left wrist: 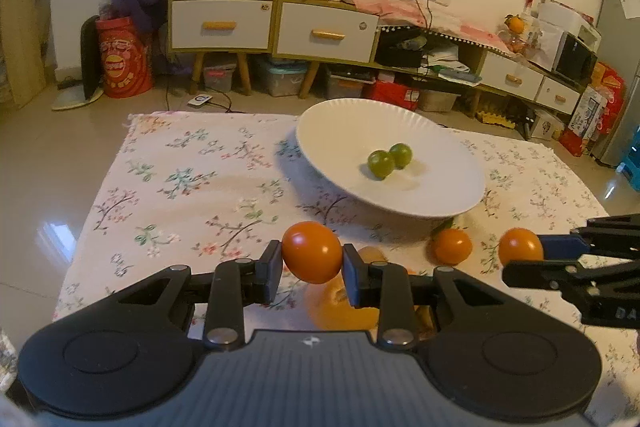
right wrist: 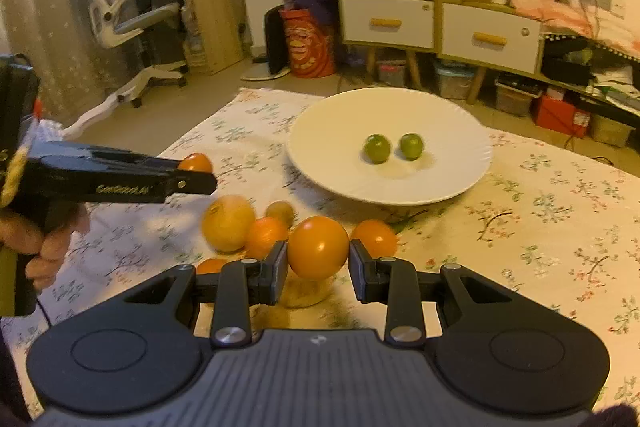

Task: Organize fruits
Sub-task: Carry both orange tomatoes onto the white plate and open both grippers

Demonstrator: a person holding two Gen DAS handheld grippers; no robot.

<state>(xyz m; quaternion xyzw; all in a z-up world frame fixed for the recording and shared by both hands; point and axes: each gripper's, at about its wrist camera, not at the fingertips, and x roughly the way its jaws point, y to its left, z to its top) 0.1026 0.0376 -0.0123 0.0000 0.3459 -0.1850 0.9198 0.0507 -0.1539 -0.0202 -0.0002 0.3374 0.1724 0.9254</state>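
Observation:
My left gripper [left wrist: 312, 263] is shut on an orange tomato [left wrist: 312, 251] and holds it above the floral cloth, in front of the white plate [left wrist: 320, 131]. It also shows in the right wrist view [right wrist: 196, 171] at the left. My right gripper [right wrist: 318, 259] is shut on another orange tomato [right wrist: 318, 247]; it shows at the right of the left wrist view [left wrist: 528, 255]. Two green fruits [right wrist: 394, 147] lie in the plate [right wrist: 460, 179]. Several orange fruits [right wrist: 248, 225] lie on the cloth before the plate.
The floral cloth [left wrist: 180, 187] covers a low table. Behind it stand a drawer cabinet [left wrist: 276, 27] and a red bin [left wrist: 126, 57]. An office chair [right wrist: 132, 23] stands at the far left in the right wrist view.

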